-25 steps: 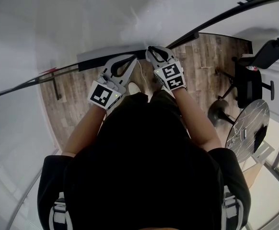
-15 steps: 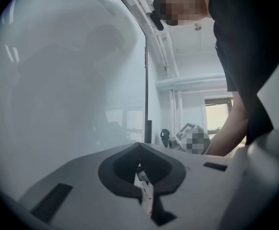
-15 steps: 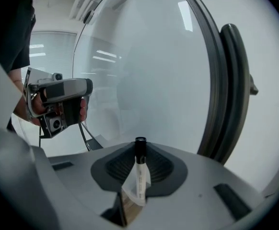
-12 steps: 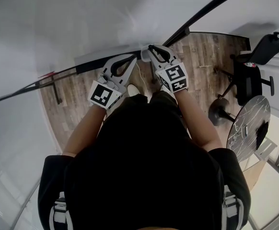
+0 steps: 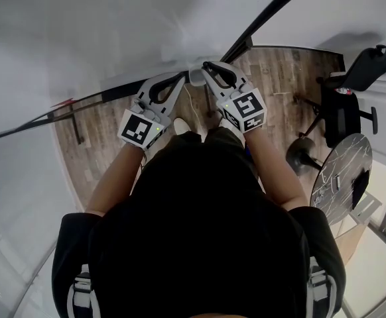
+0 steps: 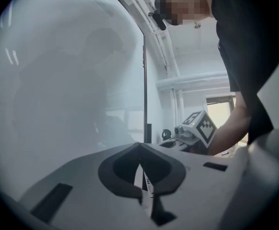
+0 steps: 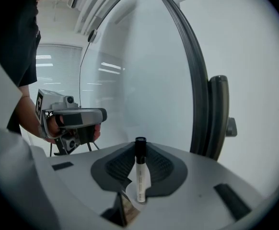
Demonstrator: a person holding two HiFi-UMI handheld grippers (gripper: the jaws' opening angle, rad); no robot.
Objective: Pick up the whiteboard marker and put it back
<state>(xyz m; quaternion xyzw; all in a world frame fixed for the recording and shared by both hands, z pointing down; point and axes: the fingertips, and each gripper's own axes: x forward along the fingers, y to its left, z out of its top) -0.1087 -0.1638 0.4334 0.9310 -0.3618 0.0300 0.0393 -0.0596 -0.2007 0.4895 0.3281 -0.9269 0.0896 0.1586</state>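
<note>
Both grippers stay near the whiteboard [image 5: 113,32]: right gripper [image 5: 207,66] still clamps the whiteboard marker [image 7: 140,174], left gripper [image 5: 184,78] stays closed.

Looking down, I see a wood-plank floor [image 5: 282,71] spread from twelve to two o'clock. On it at two o'clock stands a black office chair [image 5: 344,108]. At three to four o'clock is a round table [image 5: 342,171] with a grey, white-veined top, and a dark round pedestal base [image 5: 300,152] just beside its rim. The whiteboard [image 5: 80,38] fills nine to twelve o'clock, its black frame [image 5: 262,22] curving up at one.
</note>
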